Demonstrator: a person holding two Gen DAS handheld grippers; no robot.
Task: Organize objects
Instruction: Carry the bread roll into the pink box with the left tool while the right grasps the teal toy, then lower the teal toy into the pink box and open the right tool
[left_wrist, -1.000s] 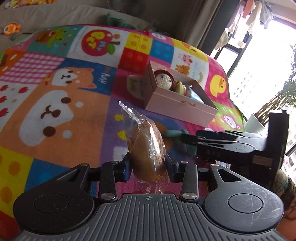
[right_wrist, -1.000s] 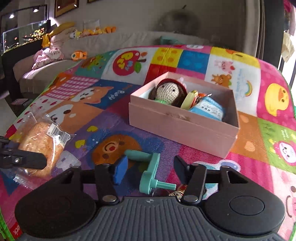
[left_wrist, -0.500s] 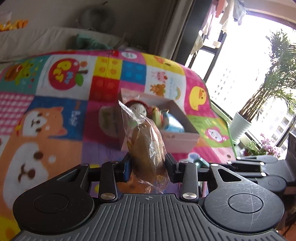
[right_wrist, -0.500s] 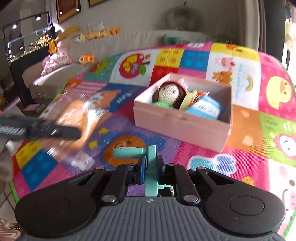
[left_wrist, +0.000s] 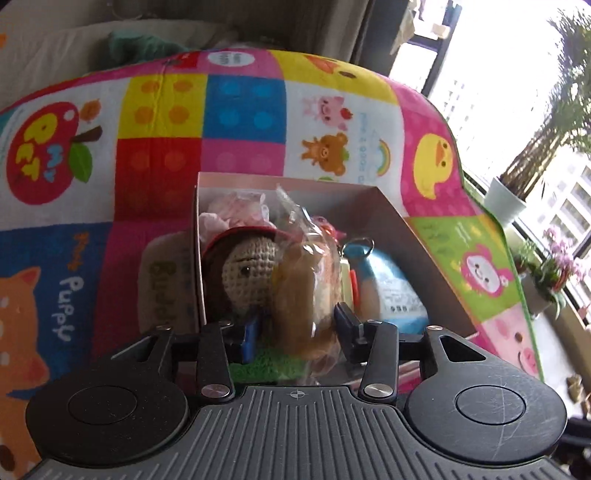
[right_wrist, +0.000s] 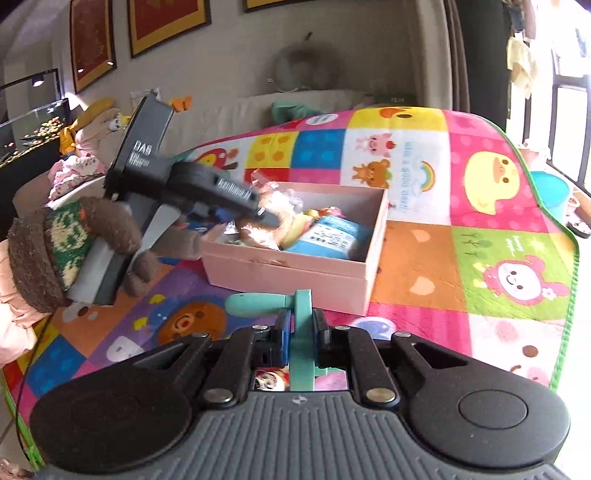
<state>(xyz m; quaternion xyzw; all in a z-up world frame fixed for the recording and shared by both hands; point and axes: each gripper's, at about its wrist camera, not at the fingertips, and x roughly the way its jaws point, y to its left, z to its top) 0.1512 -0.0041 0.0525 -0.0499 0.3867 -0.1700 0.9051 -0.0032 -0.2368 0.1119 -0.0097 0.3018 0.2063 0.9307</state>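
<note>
A wrapped bread roll (left_wrist: 306, 280) stands inside the pink box (left_wrist: 436, 273), between the jaws of my left gripper (left_wrist: 297, 328). Those jaws are opening: a gap shows beside the left pad, while the right pad still touches the wrapper. A crochet doll (left_wrist: 247, 269) and a blue packet (left_wrist: 391, 288) lie in the box too. In the right wrist view, the left gripper (right_wrist: 258, 214) reaches into the pink box (right_wrist: 288, 273) from the left. My right gripper (right_wrist: 301, 332) is shut on a teal plastic piece (right_wrist: 301, 306), held above the mat in front of the box.
A colourful patchwork play mat (right_wrist: 480, 258) covers the floor. A person's hand in a brown knitted glove (right_wrist: 55, 251) holds the left gripper. A beige sofa (right_wrist: 229, 114) runs along the back. A teal bowl (right_wrist: 550, 195) and potted plants (left_wrist: 502, 199) stand at the right.
My left gripper carried the bread over the mat into the pink box and its jaws spread. My right gripper shut on the teal piece and lifted it off the mat.
</note>
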